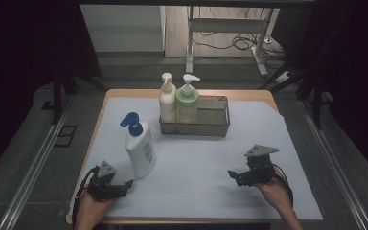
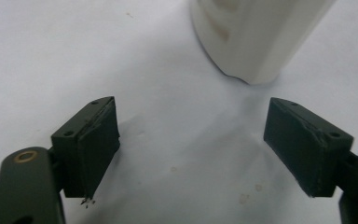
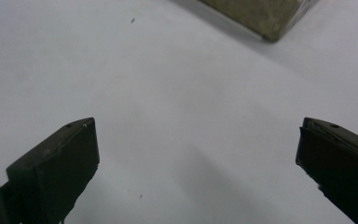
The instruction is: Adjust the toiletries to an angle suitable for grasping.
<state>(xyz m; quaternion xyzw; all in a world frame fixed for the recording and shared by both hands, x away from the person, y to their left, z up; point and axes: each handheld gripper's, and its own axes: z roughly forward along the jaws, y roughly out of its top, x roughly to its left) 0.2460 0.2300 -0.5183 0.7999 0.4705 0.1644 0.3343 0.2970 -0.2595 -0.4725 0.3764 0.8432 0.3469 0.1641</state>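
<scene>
The lotion bottle (image 1: 141, 149), white with a blue pump (image 1: 132, 122), stands upright on the white sheet (image 1: 211, 167) at the near left of the table (image 1: 124, 92), its long axis vertical with a slight lean away from the person. It lies just ahead of the left gripper (image 1: 127, 184), which rests low at the table's near-left corner with its jaws pointing toward the bottle's foot. In the left gripper view the bottle's rounded base (image 2: 256, 42) sits beyond the two pads (image 2: 98, 140), a little to the right of the line between them, with bare sheet in the gap. So the left jaws stand wide apart, holding nothing and touching nothing. The right gripper (image 1: 234, 176) is well apart from the bottle, on the near right of the sheet, jaws pointing left toward the middle. Its own view shows both pads (image 3: 60, 163) spread wide over bare sheet, with a corner of the wire basket (image 3: 265, 16) far ahead. That basket (image 1: 215, 128) stands at the back of the table and holds a white pump bottle (image 1: 167, 100) and a green one (image 1: 188, 103) at its left end. The left hand (image 1: 93, 208) is clearly the nearer to the lotion bottle; a grasp would likely call for a short push forward, shifted slightly right.
</scene>
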